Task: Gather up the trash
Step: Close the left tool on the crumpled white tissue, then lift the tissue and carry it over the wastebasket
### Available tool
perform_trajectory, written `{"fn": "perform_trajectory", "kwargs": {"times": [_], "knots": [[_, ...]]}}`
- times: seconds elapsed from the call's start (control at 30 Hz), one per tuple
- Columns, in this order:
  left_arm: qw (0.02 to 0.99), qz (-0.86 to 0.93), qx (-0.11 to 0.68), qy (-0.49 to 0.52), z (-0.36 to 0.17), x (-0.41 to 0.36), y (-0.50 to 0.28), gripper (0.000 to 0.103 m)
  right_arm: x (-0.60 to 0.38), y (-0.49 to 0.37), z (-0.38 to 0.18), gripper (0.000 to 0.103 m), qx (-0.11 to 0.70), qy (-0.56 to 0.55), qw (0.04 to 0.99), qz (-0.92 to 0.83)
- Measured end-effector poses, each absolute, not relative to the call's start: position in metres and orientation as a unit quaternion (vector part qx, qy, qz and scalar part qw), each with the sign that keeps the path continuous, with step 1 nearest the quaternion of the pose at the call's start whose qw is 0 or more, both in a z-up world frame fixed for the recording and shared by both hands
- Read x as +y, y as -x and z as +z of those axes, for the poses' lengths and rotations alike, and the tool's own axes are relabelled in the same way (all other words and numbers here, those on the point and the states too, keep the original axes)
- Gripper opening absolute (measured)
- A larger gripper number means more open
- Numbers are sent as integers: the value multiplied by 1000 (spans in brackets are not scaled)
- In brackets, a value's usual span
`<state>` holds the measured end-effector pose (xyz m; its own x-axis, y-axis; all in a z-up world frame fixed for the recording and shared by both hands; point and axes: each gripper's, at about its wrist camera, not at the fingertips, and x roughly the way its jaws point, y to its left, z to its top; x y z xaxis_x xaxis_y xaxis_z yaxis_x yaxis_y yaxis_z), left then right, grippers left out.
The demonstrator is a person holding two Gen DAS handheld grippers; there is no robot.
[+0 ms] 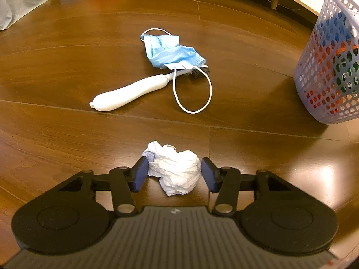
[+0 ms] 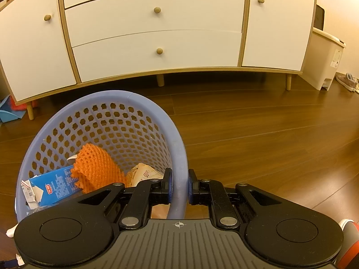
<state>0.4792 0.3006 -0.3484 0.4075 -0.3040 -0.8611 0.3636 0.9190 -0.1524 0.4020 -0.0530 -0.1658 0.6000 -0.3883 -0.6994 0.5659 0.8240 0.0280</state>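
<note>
On the wooden floor [image 1: 67, 123], one crumpled white tissue [image 1: 175, 170] lies between the spread fingers of my left gripper [image 1: 174, 173]; the left pad [image 1: 141, 173] touches it, the right pad stands just beside it. Beyond lie one blue face mask [image 1: 170, 51] draped over one white-handled brush [image 1: 130, 93]. My right gripper [image 2: 179, 186] pinches the rim of one lilac mesh basket [image 2: 107, 121], one finger inside, one outside. Inside the basket I count one orange foam net [image 2: 96, 168], one blue carton [image 2: 53, 186] and one pale wrapper [image 2: 143, 173].
</note>
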Motion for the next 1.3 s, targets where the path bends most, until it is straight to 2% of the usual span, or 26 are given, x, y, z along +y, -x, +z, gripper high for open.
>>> {"fn": "perform_trajectory", "kwargs": {"times": [0.23, 0.33, 0.83, 1.3], "knots": [[841, -199, 502, -41, -350, 299, -476, 30, -53, -402, -166, 10, 357, -124, 885, -270], [841, -199, 502, -39, -349, 300, -475, 28, -53, -402, -166, 10, 357, -123, 885, -270], [847, -205, 490, -27, -333, 303, -474, 27, -52, -402, -166, 10, 357, -124, 886, -267], [874, -254, 414, 7, -249, 295, -470, 27, -58, -398, -162, 10, 354, -132, 890, -257]]}}
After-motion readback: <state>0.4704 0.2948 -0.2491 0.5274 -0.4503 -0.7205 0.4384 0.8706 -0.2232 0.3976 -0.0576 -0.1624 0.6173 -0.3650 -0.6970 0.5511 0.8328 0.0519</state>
